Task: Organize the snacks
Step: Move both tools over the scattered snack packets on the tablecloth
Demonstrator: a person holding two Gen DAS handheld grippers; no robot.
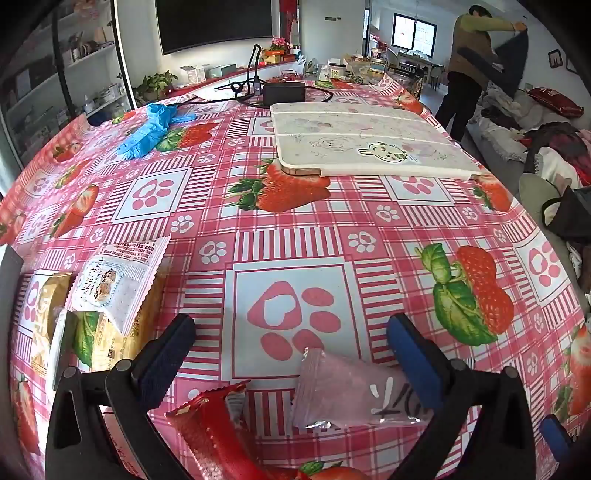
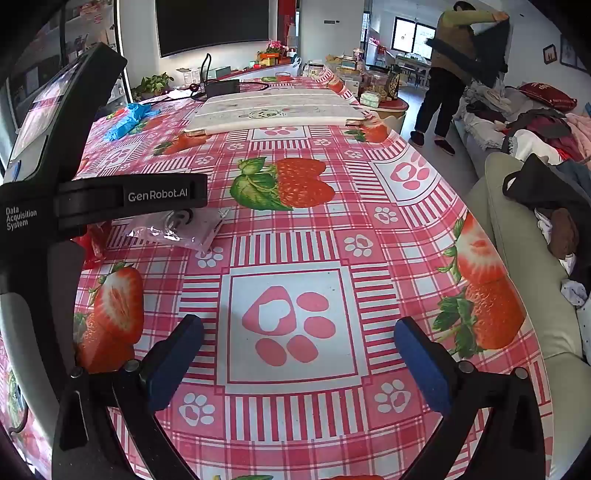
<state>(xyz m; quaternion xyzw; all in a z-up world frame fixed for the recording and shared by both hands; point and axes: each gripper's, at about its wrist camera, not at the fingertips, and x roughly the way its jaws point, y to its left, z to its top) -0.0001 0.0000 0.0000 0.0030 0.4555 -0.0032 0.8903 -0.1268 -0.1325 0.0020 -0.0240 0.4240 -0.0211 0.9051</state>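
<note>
My left gripper has its jaws spread wide and empty above a clear pinkish plastic pouch and a red foil snack packet lying on the bench's pink strawberry-print cloth. White and gold snack packets lie piled just left of it. My right gripper also hangs released over bare cloth, with the pouch farther off to its left.

White walls, dark screen, windows, cluttered sofa
</note>
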